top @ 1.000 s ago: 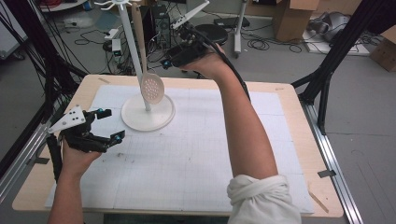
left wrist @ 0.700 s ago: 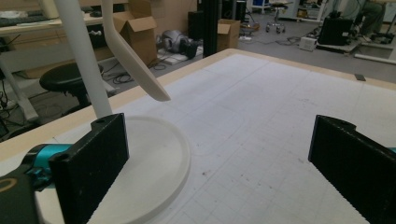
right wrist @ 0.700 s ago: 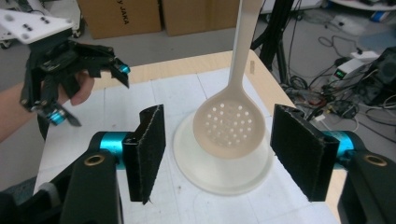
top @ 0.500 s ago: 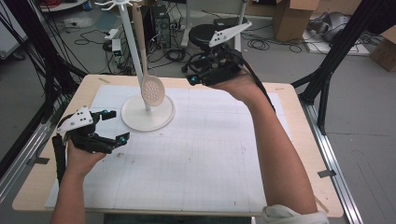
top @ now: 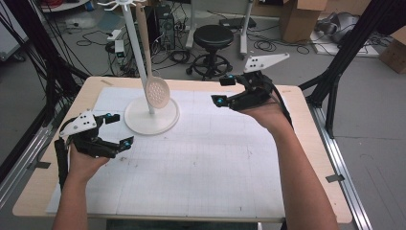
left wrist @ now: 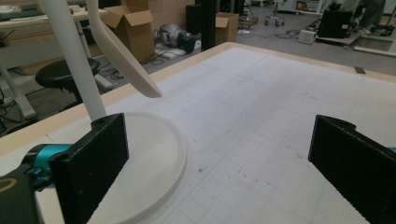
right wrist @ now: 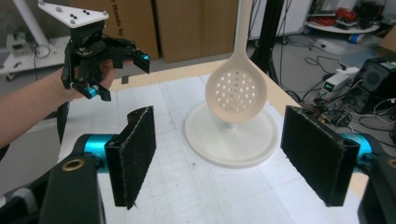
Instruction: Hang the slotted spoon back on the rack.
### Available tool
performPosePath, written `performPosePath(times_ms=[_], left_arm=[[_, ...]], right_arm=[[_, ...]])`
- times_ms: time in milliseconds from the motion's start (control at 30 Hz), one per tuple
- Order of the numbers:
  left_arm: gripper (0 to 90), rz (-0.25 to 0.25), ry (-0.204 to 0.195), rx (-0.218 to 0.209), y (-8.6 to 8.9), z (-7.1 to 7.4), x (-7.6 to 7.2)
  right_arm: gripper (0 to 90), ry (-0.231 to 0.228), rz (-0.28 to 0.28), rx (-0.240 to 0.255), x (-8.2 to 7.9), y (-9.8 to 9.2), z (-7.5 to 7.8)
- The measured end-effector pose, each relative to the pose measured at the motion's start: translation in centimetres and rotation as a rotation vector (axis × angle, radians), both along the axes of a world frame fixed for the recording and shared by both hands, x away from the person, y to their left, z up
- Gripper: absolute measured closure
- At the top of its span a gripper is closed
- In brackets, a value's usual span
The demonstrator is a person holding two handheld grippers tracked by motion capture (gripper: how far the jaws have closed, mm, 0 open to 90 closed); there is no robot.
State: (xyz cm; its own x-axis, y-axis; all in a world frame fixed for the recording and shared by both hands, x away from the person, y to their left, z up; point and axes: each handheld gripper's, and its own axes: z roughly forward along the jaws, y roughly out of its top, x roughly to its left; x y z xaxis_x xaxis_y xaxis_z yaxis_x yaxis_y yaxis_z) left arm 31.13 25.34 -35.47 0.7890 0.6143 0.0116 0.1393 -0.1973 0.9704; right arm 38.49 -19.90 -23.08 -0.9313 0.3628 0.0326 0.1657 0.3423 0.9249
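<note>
White slotted spoon (right wrist: pixel 236 95) hangs unlabelled on its stand (top: pixel 151 116); both grippers' jaws gape empty, the right's just widening.

This is a lab or workshop: a wooden table (top: pixel 313 158) covered with a gridded mat (top: pixel 206 158) stands on a grey floor strewn with cables (top: pixel 268 45), beside cardboard boxes (top: pixel 299 19), a black stool (top: pixel 214 38), electronic boxes (right wrist: pixel 373 81) and black metal frame legs (top: pixel 349 52).

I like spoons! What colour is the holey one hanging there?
The slotted spoon is cream-white; the right gripper view shows it best.
</note>
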Motion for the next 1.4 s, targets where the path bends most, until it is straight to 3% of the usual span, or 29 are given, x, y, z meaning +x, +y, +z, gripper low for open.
performPosePath(times_ms=[367, 833, 967, 1000, 1067, 1133, 1400], left_arm=[[5.5, -0.003, 0.015, -0.002, -0.2, -0.5, 0.2], [5.5, -0.018, 0.027, 0.020, -0.8, -1.3, 0.4], [5.5, -0.020, 0.040, 0.022, -1.0, -1.8, 0.6], [5.5, -0.022, 0.040, 0.021, -1.0, -1.8, 0.7], [5.5, -0.023, 0.038, 0.020, -1.0, -1.8, 0.7], [5.5, -0.017, 0.034, 0.018, -0.9, -1.8, 0.7], [5.5, -0.014, 0.043, 0.012, -0.7, -2.2, 0.8]], right_arm=[[18.5, -0.009, -0.087, 0.083, -3.4, -4.4, -5.3], [12.4, -0.002, -0.194, 0.164, -6.3, -7.8, -11.4], [10.9, 0.011, -0.213, 0.229, -7.0, -8.6, -13.5], [10.8, 0.035, -0.209, 0.213, -6.9, -8.7, -14.2], [10.4, 0.038, -0.236, 0.156, -6.6, -8.8, -14.8], [9.4, 0.056, -0.247, 0.165, -6.4, -9.0, -15.1], [2.7, 0.050, -0.279, 0.149, -6.2, -9.1, -15.4]])
